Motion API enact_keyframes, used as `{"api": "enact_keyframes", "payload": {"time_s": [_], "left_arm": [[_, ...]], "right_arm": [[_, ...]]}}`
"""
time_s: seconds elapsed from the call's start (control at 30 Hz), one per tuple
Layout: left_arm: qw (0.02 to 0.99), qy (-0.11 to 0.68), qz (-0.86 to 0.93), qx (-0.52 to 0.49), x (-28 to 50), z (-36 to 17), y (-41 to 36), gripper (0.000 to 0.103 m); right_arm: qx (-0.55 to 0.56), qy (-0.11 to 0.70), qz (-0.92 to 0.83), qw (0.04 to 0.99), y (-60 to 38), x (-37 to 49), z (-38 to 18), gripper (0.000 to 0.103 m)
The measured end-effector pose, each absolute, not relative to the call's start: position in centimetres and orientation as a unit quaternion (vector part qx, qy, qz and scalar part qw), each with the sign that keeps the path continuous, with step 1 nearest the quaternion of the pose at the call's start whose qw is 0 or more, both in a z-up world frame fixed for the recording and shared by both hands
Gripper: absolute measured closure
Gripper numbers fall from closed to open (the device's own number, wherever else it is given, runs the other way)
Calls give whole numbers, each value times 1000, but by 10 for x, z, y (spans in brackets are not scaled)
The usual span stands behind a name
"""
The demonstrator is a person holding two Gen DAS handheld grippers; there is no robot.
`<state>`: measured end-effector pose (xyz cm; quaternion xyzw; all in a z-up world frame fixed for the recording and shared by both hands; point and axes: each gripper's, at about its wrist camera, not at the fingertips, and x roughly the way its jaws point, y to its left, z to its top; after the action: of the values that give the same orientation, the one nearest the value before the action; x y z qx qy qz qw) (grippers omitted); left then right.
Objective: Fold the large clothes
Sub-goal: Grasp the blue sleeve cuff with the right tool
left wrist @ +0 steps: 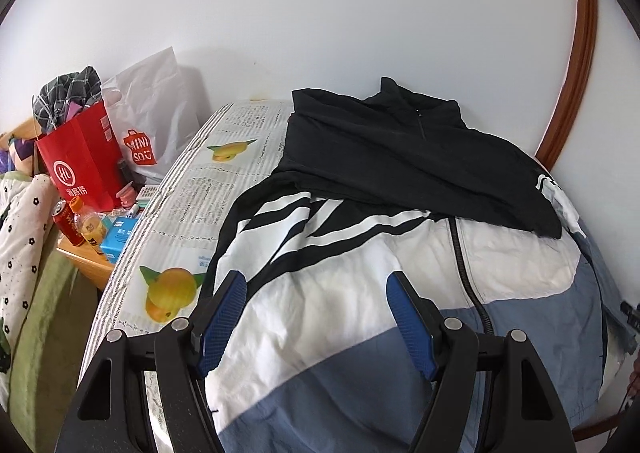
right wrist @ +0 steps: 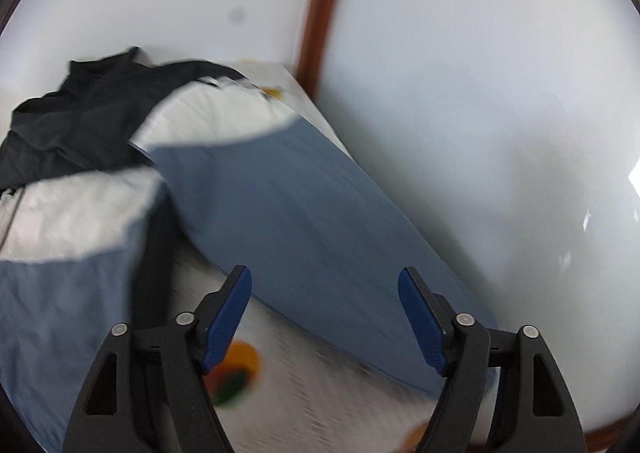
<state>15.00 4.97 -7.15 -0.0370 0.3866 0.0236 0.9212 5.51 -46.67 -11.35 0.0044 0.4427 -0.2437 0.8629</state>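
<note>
A large jacket (left wrist: 360, 293), black, white and grey-blue with a front zip, lies face up on the table. Its black top part is folded down over the chest. My left gripper (left wrist: 316, 281) is open and empty, just above the jacket's white left front. In the right wrist view, which is blurred, the jacket's body (right wrist: 68, 213) is at the left and its grey-blue sleeve (right wrist: 288, 221) stretches out along the table. My right gripper (right wrist: 324, 277) is open and empty over the lower part of that sleeve.
The table has a printed cloth with orange fruit (left wrist: 172, 289). Left of it a low wooden stand (left wrist: 86, 259) holds bottles, a can and a box. A red bag (left wrist: 80, 161) and a white bag (left wrist: 156, 121) stand behind. White wall and a brown frame (left wrist: 576, 53) are close.
</note>
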Motion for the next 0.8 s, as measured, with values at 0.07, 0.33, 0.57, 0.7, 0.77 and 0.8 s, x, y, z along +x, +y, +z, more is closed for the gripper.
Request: {"api": "enact_keyframes", "payload": {"time_s": [0.07,0.33,0.57,0.7,0.77,0.8], "left_arm": [[922,386,27,-34,148,-71,45,32],[917,396,29,-41,141,-79,34,32],[914,403,36,-33,138,-84,34,32],[915,400,43,-36,134,-82,44,32],[915,399,48,-35,133,-84,50,32],[914,400,51,-34,132,-85,53,32]], "right_arm": [[8,448,-254,857,-480,43,-123,26],[18,473,-232,850,-502,18,-160,25],[30,468,-215,856,-502,16,-167,24],[54,467,-208,858,-507,21,-168,41],[66,467,-200,859,-506,24,-167,70],[67,469,-197,858,-505,27,-167,80]]}}
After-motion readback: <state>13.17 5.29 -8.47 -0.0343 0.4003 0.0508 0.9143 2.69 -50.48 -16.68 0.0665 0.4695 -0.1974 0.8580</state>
